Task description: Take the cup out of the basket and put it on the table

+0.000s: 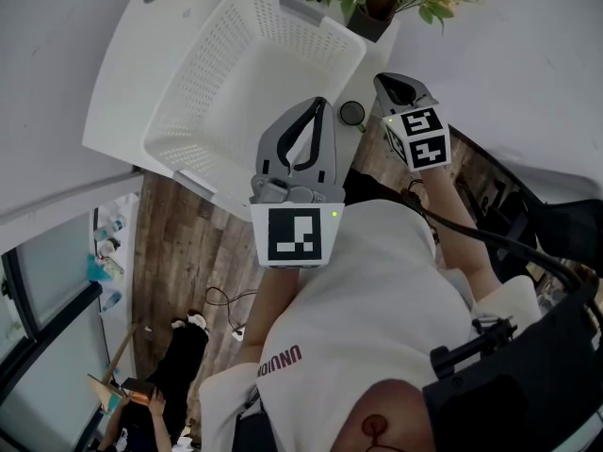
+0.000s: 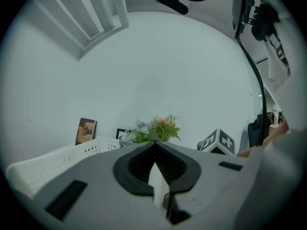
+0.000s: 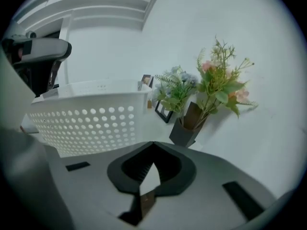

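Note:
A white perforated basket (image 1: 247, 73) stands on the white table (image 1: 122, 92); no cup shows inside it. A small round dark-rimmed object (image 1: 352, 113), possibly the cup, sits on the table just off the basket's near right corner. My left gripper (image 1: 323, 106) hangs over the basket's near right rim, jaws shut with nothing between them. My right gripper (image 1: 394, 85) is to the right of the basket, near the round object, also shut and empty. The left gripper view shows my left gripper (image 2: 154, 145) pointing over the basket rim (image 2: 57, 159). In the right gripper view, my right gripper (image 3: 153, 145) faces the basket's side wall (image 3: 91, 123).
A dark vase of flowers (image 1: 372, 12) stands behind the basket's right corner, the same vase (image 3: 184, 128) close ahead of the right gripper. Small picture frames (image 2: 86, 131) lean on the back wall. The table's near edge drops to a wooden floor (image 1: 170, 252).

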Motion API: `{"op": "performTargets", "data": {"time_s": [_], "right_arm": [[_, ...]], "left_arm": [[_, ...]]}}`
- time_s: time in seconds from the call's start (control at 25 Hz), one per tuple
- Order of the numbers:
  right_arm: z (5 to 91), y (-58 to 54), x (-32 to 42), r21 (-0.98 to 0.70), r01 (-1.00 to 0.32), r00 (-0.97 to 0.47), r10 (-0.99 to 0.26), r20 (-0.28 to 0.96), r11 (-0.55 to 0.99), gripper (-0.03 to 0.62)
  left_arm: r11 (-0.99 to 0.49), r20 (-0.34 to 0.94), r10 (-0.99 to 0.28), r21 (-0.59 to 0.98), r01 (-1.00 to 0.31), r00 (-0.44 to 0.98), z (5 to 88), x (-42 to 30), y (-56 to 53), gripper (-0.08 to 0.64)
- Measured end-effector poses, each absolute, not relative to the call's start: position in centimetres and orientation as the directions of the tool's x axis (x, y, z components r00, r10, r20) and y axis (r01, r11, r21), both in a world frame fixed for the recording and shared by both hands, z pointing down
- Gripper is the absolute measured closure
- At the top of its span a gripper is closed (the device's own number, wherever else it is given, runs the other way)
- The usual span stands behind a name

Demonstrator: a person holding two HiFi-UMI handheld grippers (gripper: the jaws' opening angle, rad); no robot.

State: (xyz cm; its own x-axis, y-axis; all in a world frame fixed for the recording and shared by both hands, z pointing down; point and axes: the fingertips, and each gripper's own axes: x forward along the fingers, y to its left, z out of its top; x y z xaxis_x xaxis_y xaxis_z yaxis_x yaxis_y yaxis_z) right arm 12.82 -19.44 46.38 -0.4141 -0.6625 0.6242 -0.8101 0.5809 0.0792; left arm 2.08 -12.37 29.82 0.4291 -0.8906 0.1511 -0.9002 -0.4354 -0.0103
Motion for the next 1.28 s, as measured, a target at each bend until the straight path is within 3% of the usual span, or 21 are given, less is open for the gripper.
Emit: {"op": "performTargets", "data": {"time_s": [0.36,1.28], "right_arm": [[41.6,-20.6,14.1,0.158,-0.869,-0.371,-0.830,0.417,0.468,0.575],[41.4,-20.7,14.2,0.159,-0.876,-0.364,-0.839,0.404,0.456,0.575]], "left_arm": [[-0.452,0.155,-0.884,-0.035,-0.891,0.442,29.7,2.3,-12.5,0.548],[-0.459,0.164,-0.879,-0.037,-0.888,0.448,29.8,2.4,-12.4,0.548]]}}
